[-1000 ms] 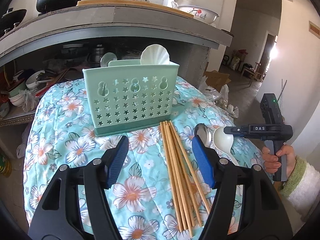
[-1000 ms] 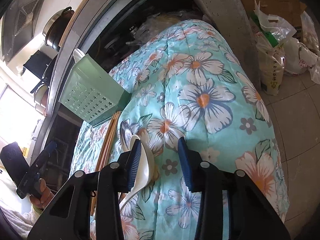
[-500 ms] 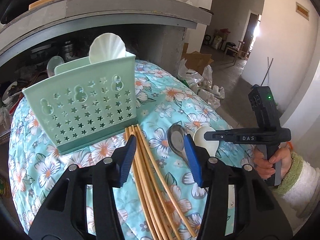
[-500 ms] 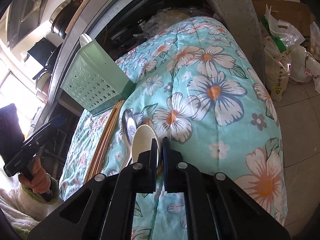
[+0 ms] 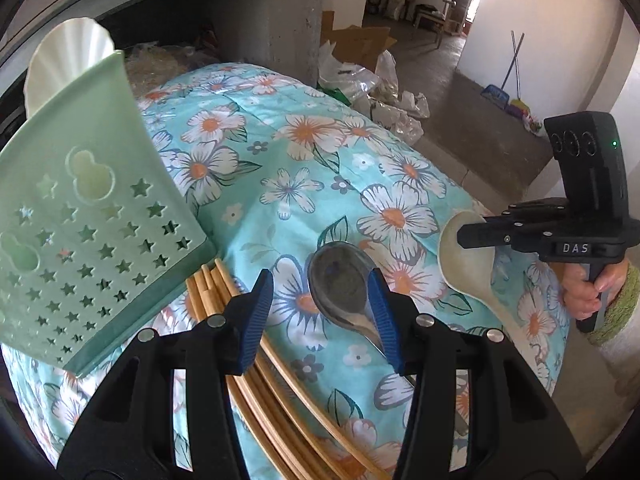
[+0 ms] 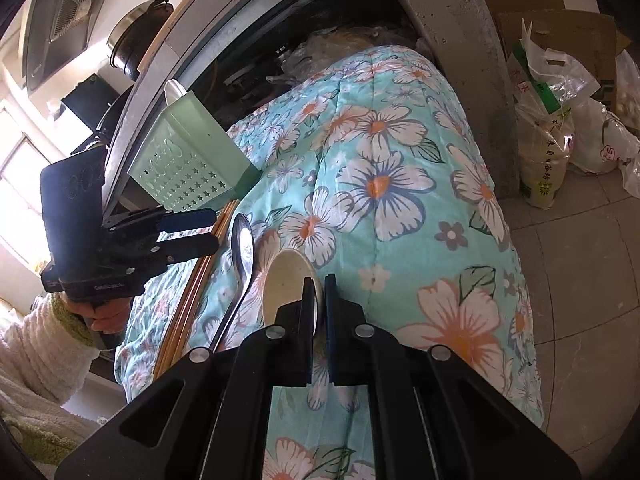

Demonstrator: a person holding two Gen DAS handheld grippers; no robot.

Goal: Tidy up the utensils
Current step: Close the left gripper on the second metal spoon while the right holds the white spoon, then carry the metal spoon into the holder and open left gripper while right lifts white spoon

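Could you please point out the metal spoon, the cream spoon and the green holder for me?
metal spoon [image 5: 340, 284]: left wrist view, on its bowl.
cream spoon [image 6: 286, 284]: right wrist view, on the inside of its bowl.
green holder [image 5: 92, 240]: left wrist view, on its star-pierced front wall.

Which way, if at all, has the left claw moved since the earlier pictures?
Yes. The left claw has swung from facing the green holder across the chopsticks towards the metal spoon.

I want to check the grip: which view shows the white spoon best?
The right wrist view: the white spoon has its bowl and pinched rim in view. The left wrist view shows its bowl partly behind the right claw.
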